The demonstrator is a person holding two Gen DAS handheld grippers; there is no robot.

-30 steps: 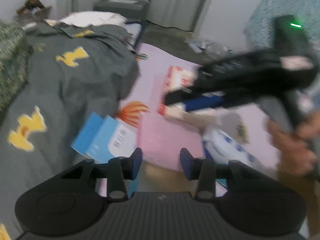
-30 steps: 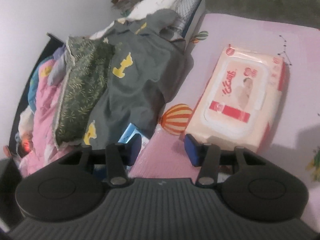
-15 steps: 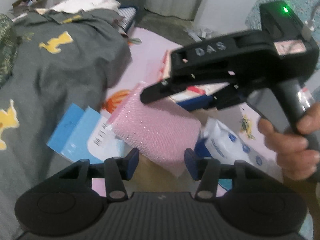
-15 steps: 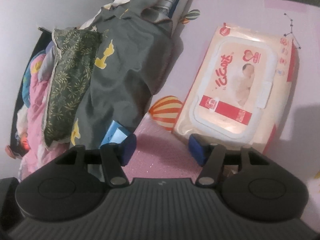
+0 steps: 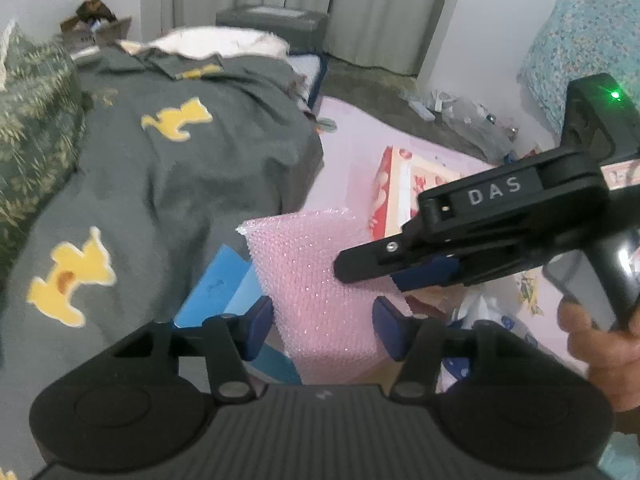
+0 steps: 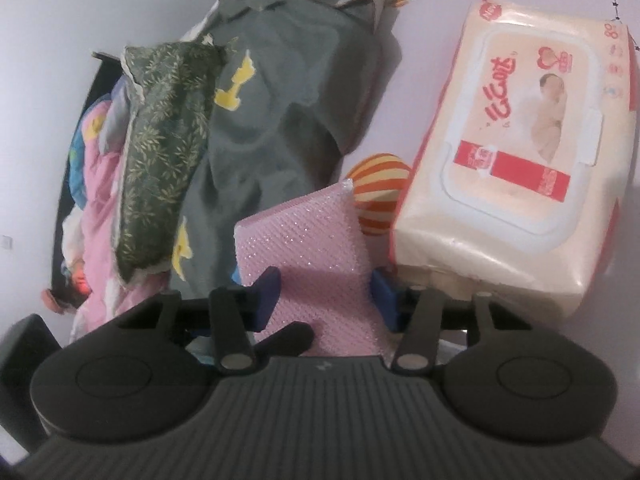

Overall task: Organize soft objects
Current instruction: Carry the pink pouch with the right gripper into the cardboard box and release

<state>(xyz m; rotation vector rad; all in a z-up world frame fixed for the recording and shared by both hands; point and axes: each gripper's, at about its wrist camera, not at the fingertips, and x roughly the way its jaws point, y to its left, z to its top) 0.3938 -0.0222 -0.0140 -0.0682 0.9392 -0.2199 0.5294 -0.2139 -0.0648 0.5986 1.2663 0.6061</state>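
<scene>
A pink sparkly sponge [image 5: 316,280] stands on edge above the pink mat. It sits between the fingers of my left gripper [image 5: 322,322], whose jaws are opening; a small gap shows at the left pad. My right gripper [image 5: 380,272] reaches in from the right, held by a hand [image 5: 600,332]. In the right wrist view my right gripper [image 6: 324,288] has the sponge [image 6: 312,248] between its blue pads; the jaws are closing and both pads press its sides. A black finger [image 6: 288,336] of the left gripper shows below the sponge.
A large pack of wet wipes [image 6: 516,152] lies just right of the sponge. A grey blanket with yellow shapes [image 5: 180,184] and a green patterned pillow [image 6: 160,152] fill the left. A blue booklet [image 5: 216,292] lies under the blanket's edge. A white and blue packet [image 5: 484,324] lies lower right.
The pink sponge has come up between both pairs of fingers. The right gripper swung in over it and narrowed onto it. The left jaws have widened.
</scene>
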